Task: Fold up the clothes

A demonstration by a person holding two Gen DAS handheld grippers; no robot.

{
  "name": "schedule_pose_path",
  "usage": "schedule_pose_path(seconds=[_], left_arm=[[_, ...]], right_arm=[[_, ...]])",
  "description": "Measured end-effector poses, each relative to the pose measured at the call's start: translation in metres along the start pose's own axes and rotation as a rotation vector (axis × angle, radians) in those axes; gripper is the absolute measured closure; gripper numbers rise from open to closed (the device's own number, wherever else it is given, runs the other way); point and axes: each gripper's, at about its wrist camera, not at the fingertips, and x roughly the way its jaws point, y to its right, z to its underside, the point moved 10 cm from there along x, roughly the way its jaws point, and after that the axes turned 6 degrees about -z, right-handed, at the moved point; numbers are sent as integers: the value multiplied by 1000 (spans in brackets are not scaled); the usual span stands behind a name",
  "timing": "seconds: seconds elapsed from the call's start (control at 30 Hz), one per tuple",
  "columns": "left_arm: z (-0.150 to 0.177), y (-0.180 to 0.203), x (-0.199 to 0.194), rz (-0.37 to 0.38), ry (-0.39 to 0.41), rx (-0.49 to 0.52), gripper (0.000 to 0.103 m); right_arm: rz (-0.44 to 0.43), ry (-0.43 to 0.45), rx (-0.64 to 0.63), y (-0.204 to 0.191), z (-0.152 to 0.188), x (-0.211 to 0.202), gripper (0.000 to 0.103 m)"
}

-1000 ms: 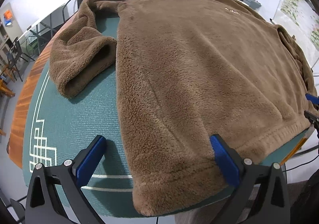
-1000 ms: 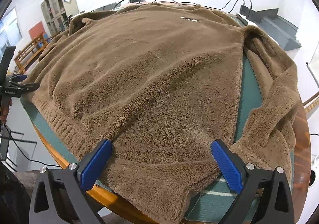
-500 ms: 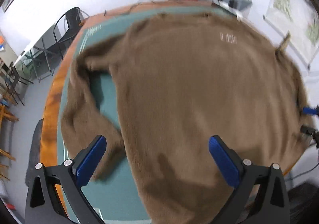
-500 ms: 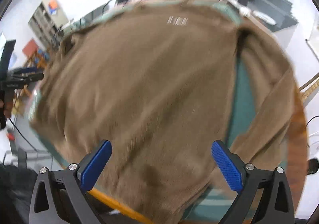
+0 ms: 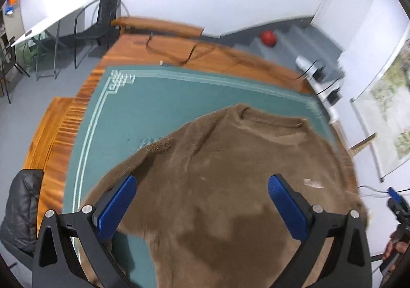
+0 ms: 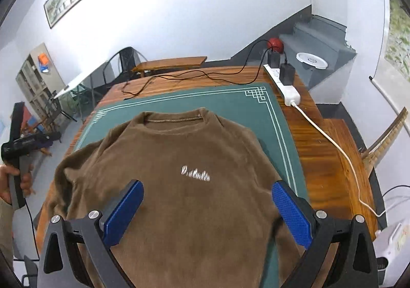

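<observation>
On the green mat [image 6: 258,106] atop the wooden counter [image 6: 330,149] lay the brown fleece sweater [image 6: 194,201], chest lettering up, collar farthest away. Compared with a second earlier, viewed from much higher: far more mat and counter in sight beyond the collar. Left gripper [image 5: 202,208] and right gripper [image 6: 207,213] both raised above the fabric, jaws spread wide, holding nothing.

Both tools have risen, so the sweater [image 6: 194,185] now lies smaller, farther below.
</observation>
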Motion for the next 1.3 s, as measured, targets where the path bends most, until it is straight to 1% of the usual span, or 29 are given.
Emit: schedule_pose_path(seconds=[0.07,0.13,0.2,0.3,0.37,0.53,0.67,0.7,0.8,0.87,0.93,1.0,1.03,1.07,1.13,1.17,1.3], left_arm=[[-2,2,35,-40,-38,38,0],[-6,-2,62,-131,-48,82,0],[-17,-7,87,-219,-41,118,0],[-29,-15,108,-304,-25,138,0],[-38,-21,122,-361,-13,146,0],[-47,-33,147,-423,-9,156,0],[-48,-33,160,-432,-2,173,0],[-49,-33,161,-424,0,169,0],[-49,-35,163,-401,8,157,0],[-50,-36,164,-385,13,149,0],[-50,-38,166,-370,19,141,0],[-50,-39,167,-354,24,133,0],[-51,-39,168,-346,26,129,0],[-51,-40,169,-339,29,125,0],[-51,-40,169,-325,39,129,0],[-50,-40,169,-317,41,124,0],[-50,-42,171,-283,38,88,0]], right_arm=[[9,-40,10,-3,-3,29,1],[18,-79,18,-7,1,54,1],[21,-111,34,-10,7,79,1],[-1,-146,54,-18,13,109,1],[-14,-159,45,-28,12,129,1],[-33,-150,1,-61,-15,170,1],[-66,-142,-9,-90,-45,213,1],[-68,-143,-17,-98,-51,224,1],[-66,-157,-98,-132,-59,261,1],[-37,-180,-186,-150,-56,282,1],[46,-206,-281,-156,-48,303,1],[132,-220,-313,-144,-44,315,1],[174,-224,-317,-135,-42,320,1],[198,-218,-300,-124,-42,321,1],[185,-201,-224,-97,-43,320,1],[164,-203,-188,-89,-42,320,1],[182,-189,-206,-81,-45,317,1]])
